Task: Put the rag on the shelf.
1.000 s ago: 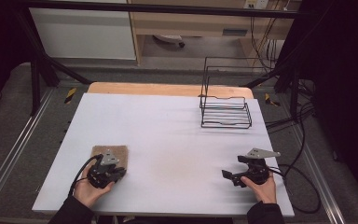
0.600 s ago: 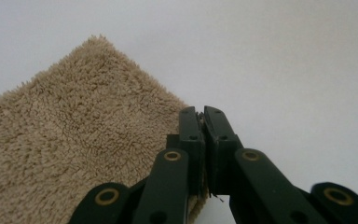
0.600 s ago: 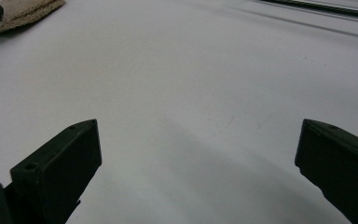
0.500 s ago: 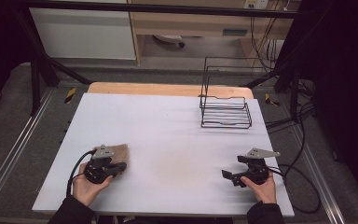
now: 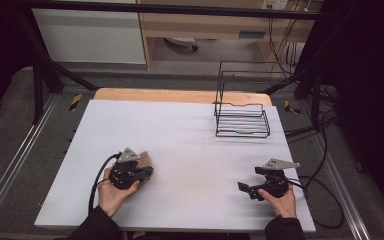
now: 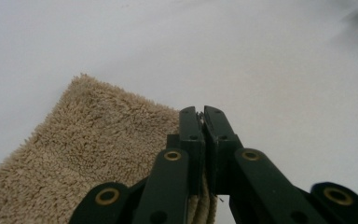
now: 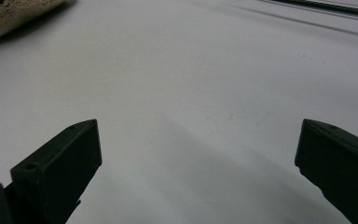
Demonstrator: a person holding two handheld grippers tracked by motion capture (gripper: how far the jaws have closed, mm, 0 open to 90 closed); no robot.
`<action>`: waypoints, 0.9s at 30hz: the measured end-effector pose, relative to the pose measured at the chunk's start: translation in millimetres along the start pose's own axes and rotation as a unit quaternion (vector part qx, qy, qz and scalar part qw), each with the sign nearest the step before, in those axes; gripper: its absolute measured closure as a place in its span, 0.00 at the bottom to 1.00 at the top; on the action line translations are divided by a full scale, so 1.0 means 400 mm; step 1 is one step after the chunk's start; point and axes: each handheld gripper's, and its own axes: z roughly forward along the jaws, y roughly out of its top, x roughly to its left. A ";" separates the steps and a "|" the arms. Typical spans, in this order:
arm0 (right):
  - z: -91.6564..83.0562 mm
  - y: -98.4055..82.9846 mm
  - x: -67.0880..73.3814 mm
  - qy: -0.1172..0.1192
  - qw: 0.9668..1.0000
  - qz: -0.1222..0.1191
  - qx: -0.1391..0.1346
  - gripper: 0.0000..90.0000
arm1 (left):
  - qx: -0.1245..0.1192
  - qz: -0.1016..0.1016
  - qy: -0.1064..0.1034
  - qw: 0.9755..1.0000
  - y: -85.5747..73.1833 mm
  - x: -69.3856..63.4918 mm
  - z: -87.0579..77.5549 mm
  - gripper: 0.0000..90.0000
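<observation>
Two hand-held grippers work at a white table (image 5: 180, 130) whose bare wooden edge shows along the far side. Grey floor and metal rails run down both sides, pale cabinets stand beyond, and a tangle of black cables hangs at the right. A black wire rack (image 5: 241, 118) stands upright on the far right part of the top. Near the front left, the left gripper (image 5: 142, 173) has its jaws pinched nearly together on the edge of a tan fluffy towel (image 6: 93, 154), the cloth sandwiched between them. Well apart at the front right, the right gripper (image 5: 243, 187) rests with jaws spread wide, grasping nothing, bare tabletop between them.
</observation>
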 end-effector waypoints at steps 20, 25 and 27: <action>0.001 0.000 0.000 -0.001 1.000 0.000 -0.002 0.01 | -0.005 0.013 -0.029 0.999 0.076 -0.133 0.139 0.96; 0.002 0.000 -0.001 -0.002 1.000 -0.002 0.000 0.01 | 0.007 0.019 -0.032 0.999 0.067 -0.140 0.179 0.95; 0.002 0.000 -0.001 -0.002 1.000 -0.003 -0.002 0.01 | 0.013 0.020 -0.036 0.999 0.063 -0.138 0.192 0.95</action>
